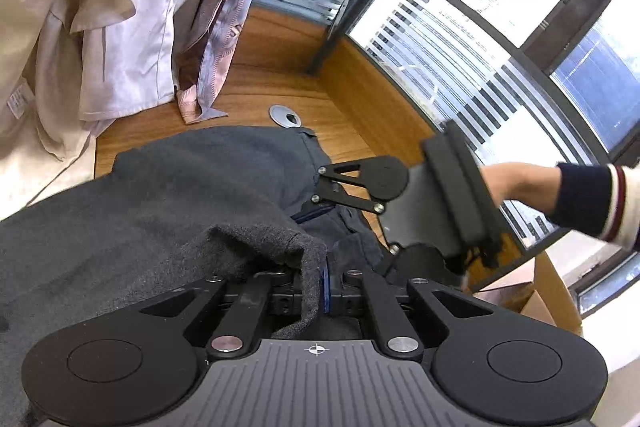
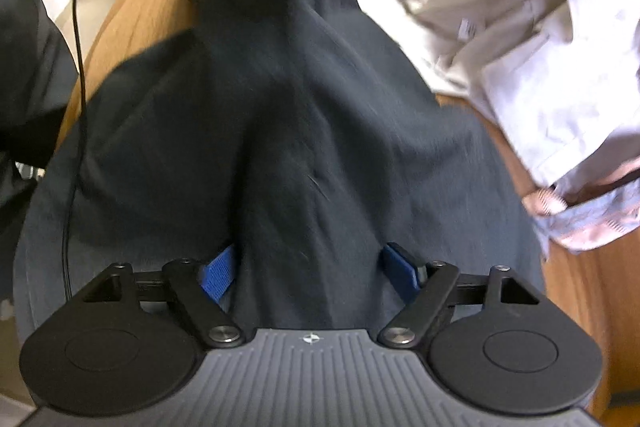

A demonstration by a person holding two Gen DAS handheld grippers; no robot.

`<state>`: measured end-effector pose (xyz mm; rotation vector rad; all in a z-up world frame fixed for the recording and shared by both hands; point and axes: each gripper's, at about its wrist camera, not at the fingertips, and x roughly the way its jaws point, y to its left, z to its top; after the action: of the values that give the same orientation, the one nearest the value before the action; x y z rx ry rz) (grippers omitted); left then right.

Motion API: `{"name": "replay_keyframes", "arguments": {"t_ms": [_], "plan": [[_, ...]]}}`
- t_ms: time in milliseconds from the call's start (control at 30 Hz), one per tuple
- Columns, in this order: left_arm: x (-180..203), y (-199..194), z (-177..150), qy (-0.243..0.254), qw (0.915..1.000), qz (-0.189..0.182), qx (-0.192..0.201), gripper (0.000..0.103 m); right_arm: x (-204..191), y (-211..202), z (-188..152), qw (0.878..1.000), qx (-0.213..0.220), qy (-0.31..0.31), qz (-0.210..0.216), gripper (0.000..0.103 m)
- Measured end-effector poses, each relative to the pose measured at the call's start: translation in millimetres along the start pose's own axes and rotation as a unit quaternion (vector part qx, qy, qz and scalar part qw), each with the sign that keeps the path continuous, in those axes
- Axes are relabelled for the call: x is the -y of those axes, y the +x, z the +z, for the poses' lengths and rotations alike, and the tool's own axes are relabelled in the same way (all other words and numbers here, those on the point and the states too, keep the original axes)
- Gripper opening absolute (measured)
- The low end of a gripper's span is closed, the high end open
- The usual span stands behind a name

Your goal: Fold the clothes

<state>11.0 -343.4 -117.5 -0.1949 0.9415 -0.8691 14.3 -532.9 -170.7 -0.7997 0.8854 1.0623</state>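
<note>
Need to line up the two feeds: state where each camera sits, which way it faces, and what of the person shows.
Left wrist: on the left gripper, shut on the dark grey garment, facing windows across the wooden table; the right gripper, a hand and a sleeve show.
Right wrist: on the right gripper, open astride the garment, facing along the table; only blue fingers show.
Shared: garment, table, pale clothes.

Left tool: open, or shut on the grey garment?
Shut on it. In the left wrist view, the left tool has its blue pads pressed together on a raised fold of the grey garment.
</note>
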Motion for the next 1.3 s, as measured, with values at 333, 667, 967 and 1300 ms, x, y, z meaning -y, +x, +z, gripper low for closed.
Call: {"name": "replay_keyframes", "arguments": {"t_ms": [333,667,967,1300], "plan": [[-5,-25,5,-0.011,0.9981,0.007,0.059,0.007,6,-36,19,0.997,-0.022,-0.030,-0.061,0.009],[23,-61,16,0.078,0.9872,0.002,0.139,0.008,-15,-98,64,0.919,-0.020,-0.160,-0.361,0.009],[25,8,-39,0.119,0.9926,-0.022,-0.006,0.008,-100,-25,-15,0.932,-0.098,-0.134,-0.323,0.009],[19,36,-83,0.125,0.9871,-0.014,-0.099,0.023,-140,2,-38,0.950,-0.134,-0.055,-0.277,0.042]]}}
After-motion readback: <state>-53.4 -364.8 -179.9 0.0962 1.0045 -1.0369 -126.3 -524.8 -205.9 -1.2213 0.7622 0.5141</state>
